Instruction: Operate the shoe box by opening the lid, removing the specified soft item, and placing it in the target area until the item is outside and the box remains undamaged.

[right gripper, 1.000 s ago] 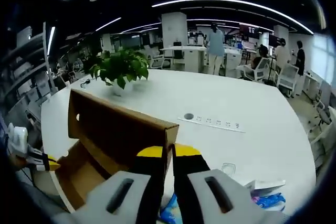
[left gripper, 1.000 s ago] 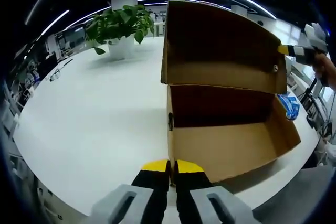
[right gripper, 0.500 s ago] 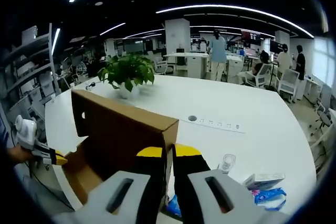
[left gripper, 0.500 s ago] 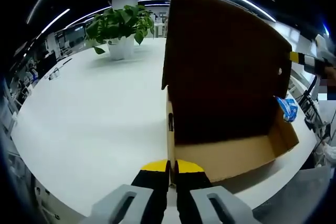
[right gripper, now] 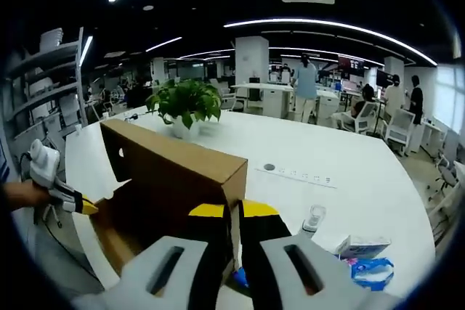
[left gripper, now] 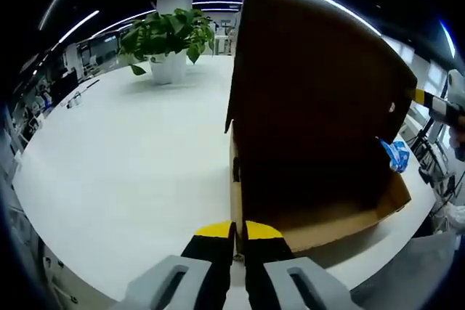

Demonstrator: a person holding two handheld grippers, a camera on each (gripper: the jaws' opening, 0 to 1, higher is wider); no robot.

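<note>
Shoe box [left gripper: 312, 215] sits on white table [left gripper: 131, 165], near its edge; lid [left gripper: 312, 85] stands raised, approx. upright, brown inside facing us in left gripper view. Box interior is in shadow; we can't see the soft item. Left gripper [left gripper: 232, 231] is closed on the box's near side wall, pinning the base. Right gripper [right gripper: 234, 212] is closed on the lid's free edge [right gripper: 174, 161], w/ its yellow tip also visible at far right in left gripper view. To do this step well, we judge: swing lid along its hinge arc, no twisting, keep base pinned, stop before the cardboard creases. Potted plant [right gripper: 185, 103] stands beyond; blue packet [right gripper: 367, 270] and small cup [right gripper: 314, 217] lie right of box.
</note>
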